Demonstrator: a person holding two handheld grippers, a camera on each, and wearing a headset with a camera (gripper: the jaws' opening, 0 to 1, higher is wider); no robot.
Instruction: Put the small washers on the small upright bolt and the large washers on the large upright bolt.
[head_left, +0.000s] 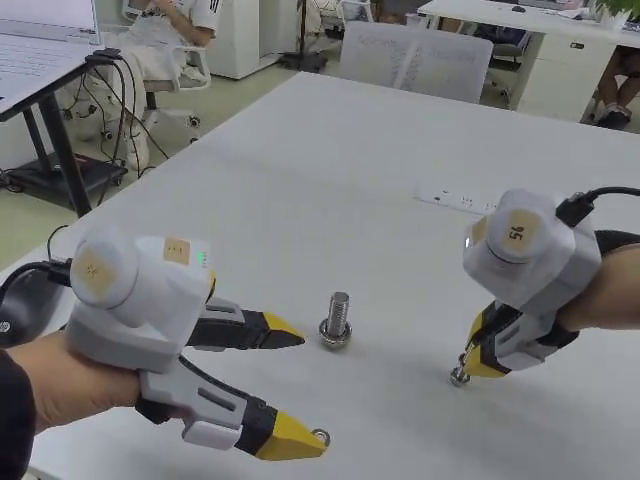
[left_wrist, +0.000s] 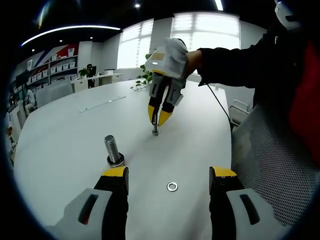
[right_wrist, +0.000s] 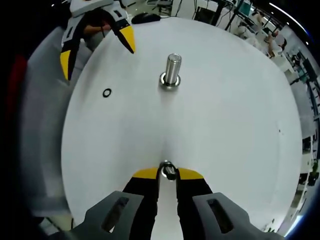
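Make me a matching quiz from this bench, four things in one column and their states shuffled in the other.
1 left gripper
2 right gripper
3 large bolt
4 loose washer

A lying flat on the table
B jaws open
C standing upright
D shut on a small metal part

Pairs: 1-B, 2-D, 3-C, 4-A

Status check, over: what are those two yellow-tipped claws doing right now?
Left gripper open by a loose washer. Right gripper shut on small bolt. Large bolt upright, standing free between them.
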